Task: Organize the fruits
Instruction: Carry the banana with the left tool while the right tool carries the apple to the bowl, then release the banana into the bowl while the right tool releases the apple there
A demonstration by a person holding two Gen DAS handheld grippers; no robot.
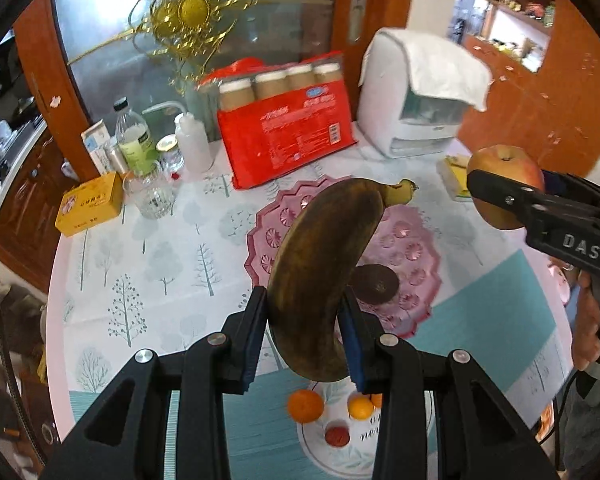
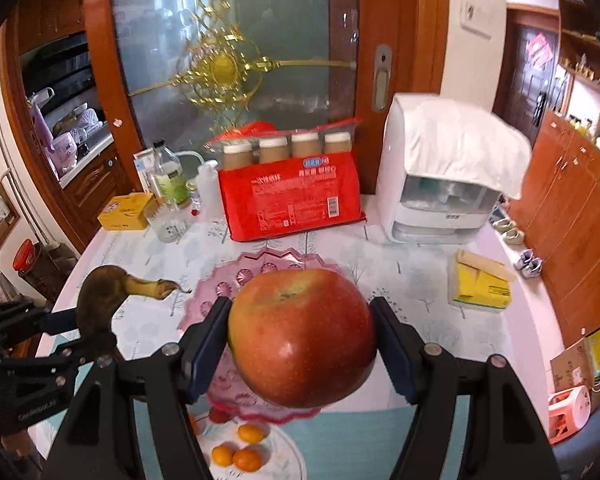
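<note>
My left gripper (image 1: 304, 300) is shut on a dark brown, overripe banana (image 1: 320, 268), held in the air with its stem pointing away. Under it lies a pink glass plate (image 1: 412, 248) with one dark round fruit (image 1: 374, 284) on it. My right gripper (image 2: 300, 308) is shut on a big red apple (image 2: 300, 336), also lifted above the pink plate (image 2: 256, 272). Each view shows the other tool: the apple (image 1: 504, 168) at the right, the banana (image 2: 100, 300) at the left. Below, a white plate (image 2: 288, 456) holds small oranges (image 2: 246, 458) and a red fruit (image 1: 337, 435).
At the table's back stand a red pack of jars (image 1: 288, 136), a white cloth-covered appliance (image 1: 416, 92), bottles (image 1: 134, 136), a glass (image 1: 150, 196) and a yellow box (image 1: 90, 204). A yellow tissue pack (image 2: 480, 284) lies at the right. A hand (image 1: 588, 320) grips the right tool.
</note>
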